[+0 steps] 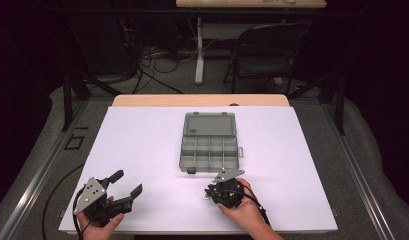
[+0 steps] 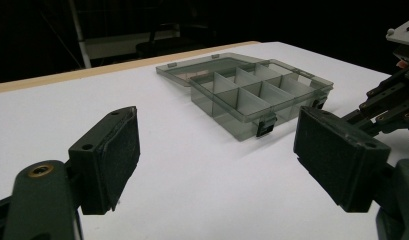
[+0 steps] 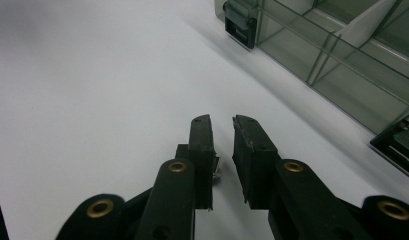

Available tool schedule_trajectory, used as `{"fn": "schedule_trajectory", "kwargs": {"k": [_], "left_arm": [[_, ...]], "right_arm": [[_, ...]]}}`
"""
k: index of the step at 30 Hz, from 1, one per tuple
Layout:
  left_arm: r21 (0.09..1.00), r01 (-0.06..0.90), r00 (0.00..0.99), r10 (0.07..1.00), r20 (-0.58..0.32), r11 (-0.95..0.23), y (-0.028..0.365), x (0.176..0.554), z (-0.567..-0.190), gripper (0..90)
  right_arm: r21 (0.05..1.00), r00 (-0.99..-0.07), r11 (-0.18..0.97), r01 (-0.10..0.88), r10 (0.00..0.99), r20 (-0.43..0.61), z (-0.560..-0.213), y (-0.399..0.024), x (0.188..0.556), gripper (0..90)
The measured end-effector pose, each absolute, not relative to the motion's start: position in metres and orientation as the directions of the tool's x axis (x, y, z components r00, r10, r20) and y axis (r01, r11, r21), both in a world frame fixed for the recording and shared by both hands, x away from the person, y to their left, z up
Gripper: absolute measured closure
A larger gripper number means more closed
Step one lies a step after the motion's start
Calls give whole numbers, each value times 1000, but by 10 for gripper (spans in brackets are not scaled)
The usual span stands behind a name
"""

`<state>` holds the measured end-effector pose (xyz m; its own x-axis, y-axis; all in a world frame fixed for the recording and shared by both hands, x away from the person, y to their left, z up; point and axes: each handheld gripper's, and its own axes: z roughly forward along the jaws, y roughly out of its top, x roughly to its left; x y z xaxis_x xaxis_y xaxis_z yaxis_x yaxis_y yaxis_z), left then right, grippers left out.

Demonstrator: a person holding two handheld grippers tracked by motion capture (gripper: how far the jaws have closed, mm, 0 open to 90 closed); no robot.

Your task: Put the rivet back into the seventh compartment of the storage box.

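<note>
Two hand-held grippers flank the open organizer box [image 1: 210, 141]: left [image 1: 128, 183] released, right [image 3: 222, 125] nearly clenched, empty.

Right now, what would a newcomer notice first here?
The clear grey compartment box lies open mid-table on the white sheet, its lid folded back and its compartments looking empty. Near the front edge, the left gripper rests with jaws wide apart, while the right gripper, just in front of the box, has jaws nearly together with nothing between.

Organizer box [image 1: 210, 145]: translucent grey plastic, glossy; table cover [image 1: 142, 145]: matt white sheet; table edge [image 1: 202, 100]: pale wood; left gripper [image 2: 217, 155] pads: matt black, rough
</note>
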<state>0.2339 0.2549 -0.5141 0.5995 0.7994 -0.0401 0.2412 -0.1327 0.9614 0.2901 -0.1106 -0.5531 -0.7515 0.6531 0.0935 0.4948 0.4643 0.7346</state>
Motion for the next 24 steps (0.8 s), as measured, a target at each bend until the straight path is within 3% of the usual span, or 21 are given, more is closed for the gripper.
{"fn": "schedule_trajectory", "kwargs": {"k": [24], "left_arm": [[960,247,595,803,-43,-132,255,234,-515,190]], "right_arm": [[715,-756,465,522,640,135,-559,-109,292,871]]}}
